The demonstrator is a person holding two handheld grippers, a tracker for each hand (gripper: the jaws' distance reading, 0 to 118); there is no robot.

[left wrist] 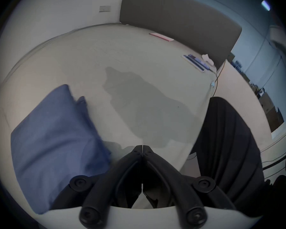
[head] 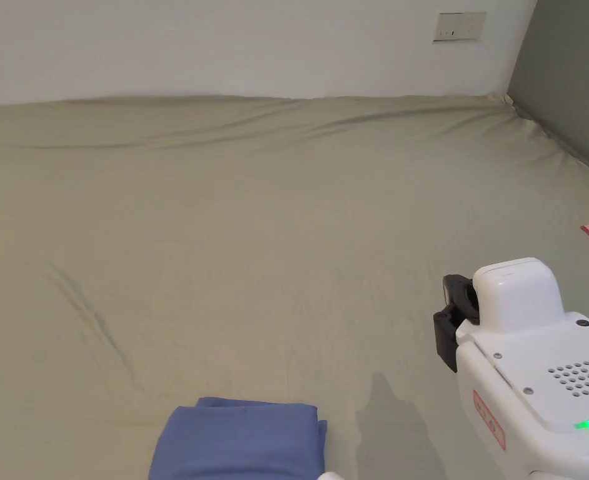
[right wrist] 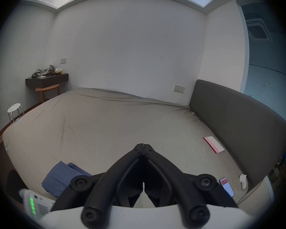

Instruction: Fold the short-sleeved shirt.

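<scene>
The blue short-sleeved shirt (head: 243, 437) lies folded into a compact rectangle near the front edge of the bed. In the left gripper view the shirt (left wrist: 56, 141) sits just left of my left gripper (left wrist: 142, 147), whose jaws are shut together with nothing between them. In the right gripper view the shirt (right wrist: 63, 178) lies low on the left. My right gripper (right wrist: 143, 145) hovers over the beige sheet (right wrist: 114, 125), jaws shut and empty. Its white body (head: 537, 350) shows at the lower right of the head view, to the right of the shirt.
A pink and white booklet (right wrist: 214, 144) lies by the grey headboard (right wrist: 238, 120) on the right. A phone (right wrist: 226, 187) and a small white object (right wrist: 243, 181) rest near the bed's right corner. A white stool (right wrist: 14, 107) and a dark shelf (right wrist: 46, 80) stand beyond the bed's left side.
</scene>
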